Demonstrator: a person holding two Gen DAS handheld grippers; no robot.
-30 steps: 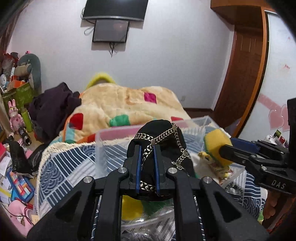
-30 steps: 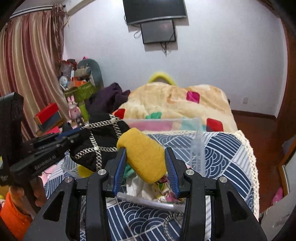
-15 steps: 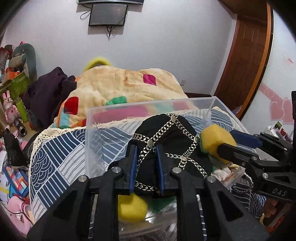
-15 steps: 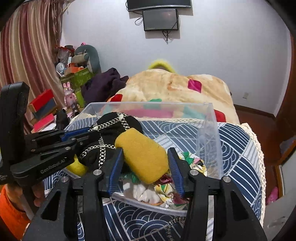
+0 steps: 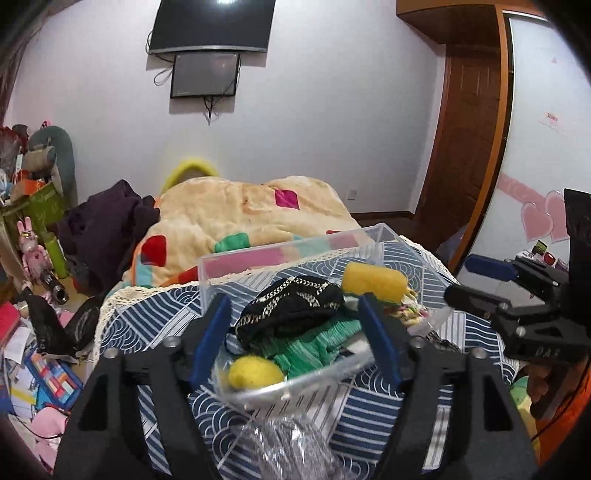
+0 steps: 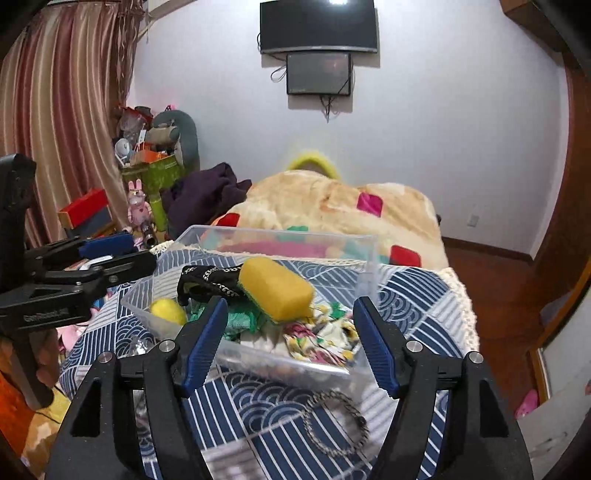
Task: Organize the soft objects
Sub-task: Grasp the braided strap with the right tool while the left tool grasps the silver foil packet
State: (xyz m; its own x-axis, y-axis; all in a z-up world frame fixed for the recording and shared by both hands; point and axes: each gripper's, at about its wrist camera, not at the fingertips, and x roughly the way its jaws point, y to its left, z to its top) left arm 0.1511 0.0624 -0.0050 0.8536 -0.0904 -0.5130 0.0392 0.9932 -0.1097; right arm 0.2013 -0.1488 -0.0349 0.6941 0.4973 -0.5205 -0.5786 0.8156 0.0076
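Evenly lit indoors, slightly cool and dim. Small bright glare on the wall TV [image 5: 212, 24], also near the top of the right wrist view [image 6: 319, 26]. Strong fisheye bending toward the dark rounded corners. Soft blur below the TV on the clear bin [image 5: 291, 384] near rim; faint shadows underneath.

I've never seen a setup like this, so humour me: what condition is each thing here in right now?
Left hand-held gripper: open, empty.
Right hand-held gripper: open, empty.
Clear plastic bin: lidless, partly filled.
Yellow sponge: released, lying on top of the pile.
Black chain-trimmed hat: released, slumped in the bin.
Green cloth: crumpled under the hat.
Yellow ball: resting in the bin's near corner.
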